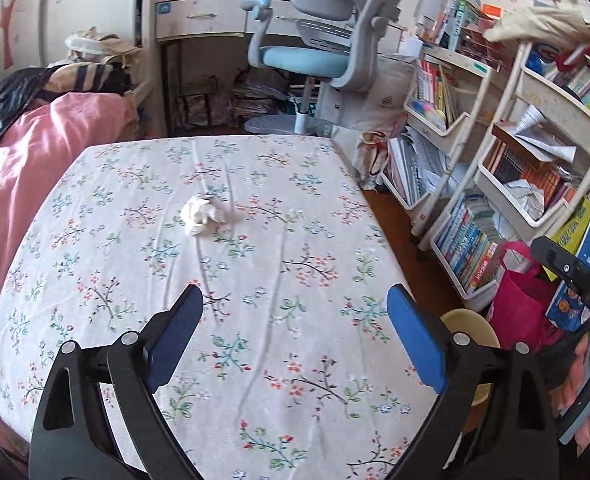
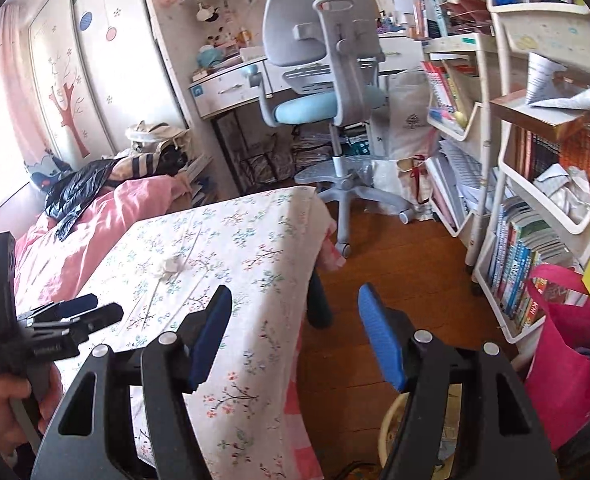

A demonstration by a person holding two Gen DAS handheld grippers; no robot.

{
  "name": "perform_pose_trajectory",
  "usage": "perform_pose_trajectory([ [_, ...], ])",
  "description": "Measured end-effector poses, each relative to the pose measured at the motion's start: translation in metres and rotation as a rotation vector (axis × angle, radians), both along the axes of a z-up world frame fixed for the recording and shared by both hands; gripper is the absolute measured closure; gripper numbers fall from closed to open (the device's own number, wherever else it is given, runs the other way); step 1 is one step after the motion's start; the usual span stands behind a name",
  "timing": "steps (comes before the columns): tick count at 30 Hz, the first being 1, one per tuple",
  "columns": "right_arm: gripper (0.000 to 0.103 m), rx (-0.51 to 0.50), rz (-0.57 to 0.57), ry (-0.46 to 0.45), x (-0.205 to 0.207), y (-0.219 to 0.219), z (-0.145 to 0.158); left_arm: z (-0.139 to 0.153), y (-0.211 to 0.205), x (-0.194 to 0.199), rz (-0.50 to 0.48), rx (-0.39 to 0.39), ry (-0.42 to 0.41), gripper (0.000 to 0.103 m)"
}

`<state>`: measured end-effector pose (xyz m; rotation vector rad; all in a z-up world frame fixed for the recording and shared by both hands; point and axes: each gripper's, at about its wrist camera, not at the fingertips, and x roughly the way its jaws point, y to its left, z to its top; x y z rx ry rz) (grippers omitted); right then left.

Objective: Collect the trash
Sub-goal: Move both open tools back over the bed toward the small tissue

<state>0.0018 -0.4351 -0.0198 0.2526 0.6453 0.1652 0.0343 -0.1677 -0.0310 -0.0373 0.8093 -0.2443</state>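
Child's bedroom: bed [image 1: 215,280], desk chair [image 2: 319,80], bookshelves [image 1: 495,200].

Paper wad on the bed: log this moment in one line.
paper wad: on floral sheet, untouched | left tool: open, empty | right tool: open, empty

One paper wad [image 1: 200,214] on the worktop [image 1: 95,240]. One chair [image 1: 323,52], one pink bag [image 1: 523,300], two tongs [image 1: 295,300] [image 2: 295,300]. Perhaps two shelf racks [image 1: 535,120]; clutter blurs them.
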Motion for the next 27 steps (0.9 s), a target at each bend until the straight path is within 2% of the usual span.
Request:
perform_pose_trajectory([
  [11, 0.038, -0.008, 0.107, -0.002, 0.016, 0.051, 0.001, -0.004, 0.055, 0.025, 0.086, 0.019, -0.008, 0.013],
  [19, 0.037, -0.008, 0.156, 0.014, 0.028, 0.075, -0.003, -0.007, 0.058, 0.058, 0.084, 0.065, -0.007, 0.013],
  [27, 0.037, 0.009, 0.181, 0.014, 0.036, 0.085, -0.002, -0.017, 0.061, 0.065, 0.095, 0.074, 0.008, 0.013],
])
